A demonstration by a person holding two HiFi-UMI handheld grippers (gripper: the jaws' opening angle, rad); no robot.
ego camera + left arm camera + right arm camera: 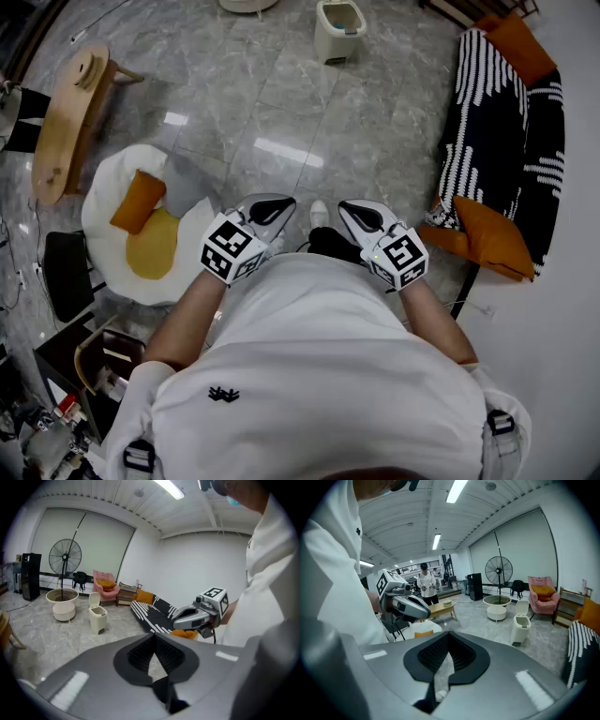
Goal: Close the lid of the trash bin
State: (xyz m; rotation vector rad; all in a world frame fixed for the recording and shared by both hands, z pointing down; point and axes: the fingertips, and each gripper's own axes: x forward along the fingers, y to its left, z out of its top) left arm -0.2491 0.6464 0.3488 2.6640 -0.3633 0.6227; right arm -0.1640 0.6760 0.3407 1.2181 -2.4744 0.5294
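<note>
Item: trash bin (pixel 338 33), pale, on the floor, lid (pixel 94 600) tipped up and back.
Step in hand, as judged: approach. Best done by walking up to the trash bin, then pressing the raised lid forward and down from its top edge.
Left hand-held gripper (pixel 265 210): clenched, empty, well short of the trash bin.
Right hand-held gripper (pixel 365 217): likewise pinched together, holding nothing, equally far from the trash bin.

White shirt (pixel 328 356), black emblem (pixel 223 394); grey left gripper (pixel 272 204), right gripper (pixel 354 208).
</note>
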